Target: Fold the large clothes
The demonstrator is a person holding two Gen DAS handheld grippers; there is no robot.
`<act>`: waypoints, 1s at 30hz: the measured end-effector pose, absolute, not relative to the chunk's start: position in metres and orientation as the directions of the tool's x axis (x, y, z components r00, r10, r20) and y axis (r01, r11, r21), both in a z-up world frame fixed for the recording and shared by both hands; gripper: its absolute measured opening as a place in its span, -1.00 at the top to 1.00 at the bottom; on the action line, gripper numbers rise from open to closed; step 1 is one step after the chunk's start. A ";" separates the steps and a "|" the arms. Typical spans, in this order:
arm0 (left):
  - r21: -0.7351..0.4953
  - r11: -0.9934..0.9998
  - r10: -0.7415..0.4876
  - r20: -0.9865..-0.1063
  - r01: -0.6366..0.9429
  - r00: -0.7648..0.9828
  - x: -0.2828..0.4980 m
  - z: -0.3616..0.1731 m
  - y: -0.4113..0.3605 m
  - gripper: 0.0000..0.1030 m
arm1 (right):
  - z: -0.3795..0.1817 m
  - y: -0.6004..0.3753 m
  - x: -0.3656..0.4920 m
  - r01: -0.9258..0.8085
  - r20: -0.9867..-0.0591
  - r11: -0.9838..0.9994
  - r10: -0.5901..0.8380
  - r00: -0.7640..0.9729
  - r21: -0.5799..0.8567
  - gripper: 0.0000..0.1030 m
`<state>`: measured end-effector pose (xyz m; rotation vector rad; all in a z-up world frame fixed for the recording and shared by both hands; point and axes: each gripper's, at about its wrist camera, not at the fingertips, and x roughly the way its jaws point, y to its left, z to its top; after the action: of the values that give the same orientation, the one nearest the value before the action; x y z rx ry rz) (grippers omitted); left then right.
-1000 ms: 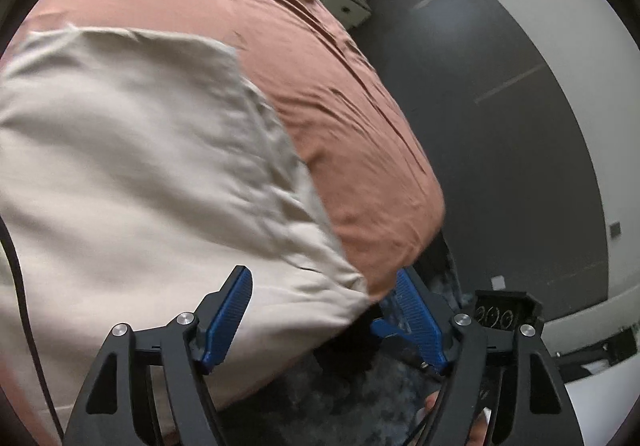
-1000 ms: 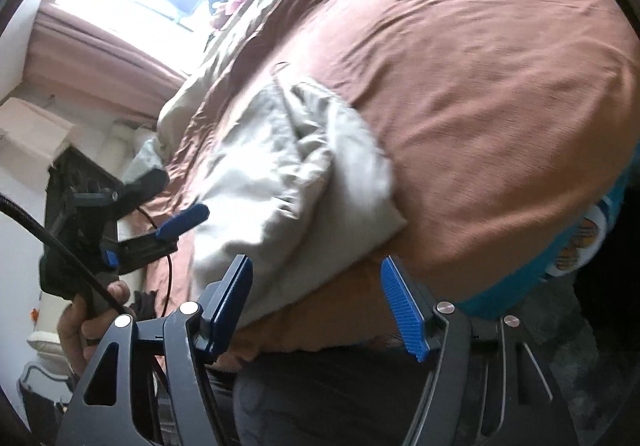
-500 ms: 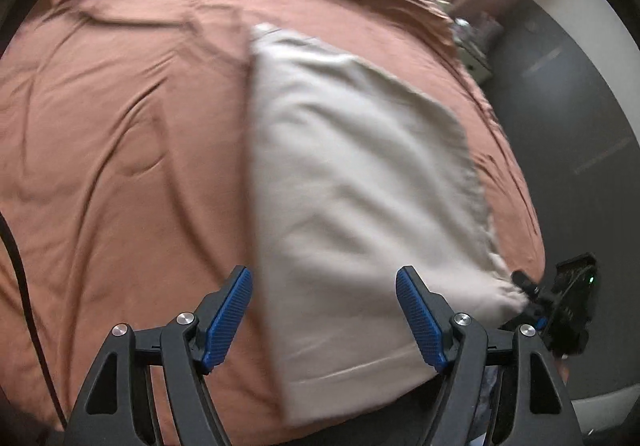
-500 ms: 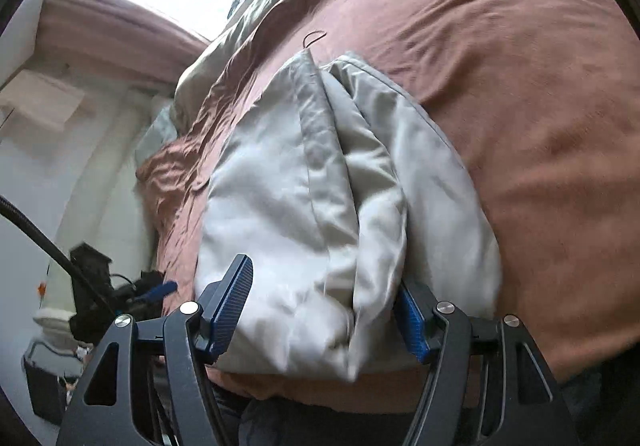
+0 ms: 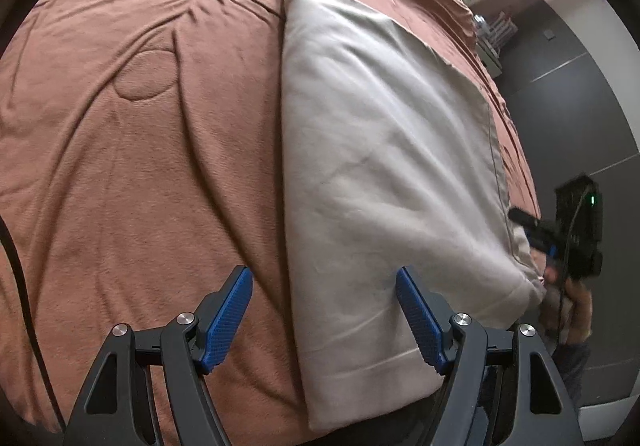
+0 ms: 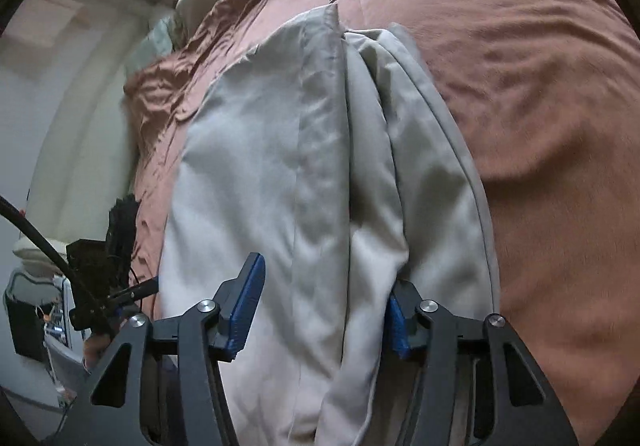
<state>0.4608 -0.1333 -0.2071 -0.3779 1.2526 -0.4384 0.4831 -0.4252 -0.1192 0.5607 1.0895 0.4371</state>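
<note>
Right wrist view: right gripper [image 6: 320,310] closing around the folded beige garment [image 6: 280,165]; left gripper [image 5: 324,318] released; more folding likely remains.

Garment [image 6: 288,173] hides the right gripper [image 6: 320,310] pad — grip unclear.

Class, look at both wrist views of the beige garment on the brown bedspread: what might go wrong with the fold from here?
1. The right gripper jaws are closing around bunched layers of the beige garment; they may catch only some, skewing the fold.
2. The left gripper is open over the garment's edge, holding nothing, so that side could drag across the brown bedspread.
</note>
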 end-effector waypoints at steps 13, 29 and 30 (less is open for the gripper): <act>-0.521 0.849 -0.527 -0.815 0.093 0.242 0.462 -0.203 -0.139 0.18 | -0.090 -0.396 0.492 -0.120 -0.725 0.855 0.496 0.479 0.505 0.94; -0.481 0.853 -0.521 -0.814 0.203 0.259 0.453 -0.175 -0.172 0.45 | -0.113 -0.415 0.444 -0.020 -0.736 0.874 0.420 0.531 0.485 0.96; -0.473 0.856 -0.515 -0.816 0.207 0.263 0.453 -0.175 -0.173 0.45 | -0.112 -0.412 0.443 -0.016 -0.737 0.877 0.413 0.534 0.480 0.96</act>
<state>0.4528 -0.1730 -0.1751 -0.2956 1.2127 -0.4975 0.4433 -0.4124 -0.1121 0.4493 0.9813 0.2662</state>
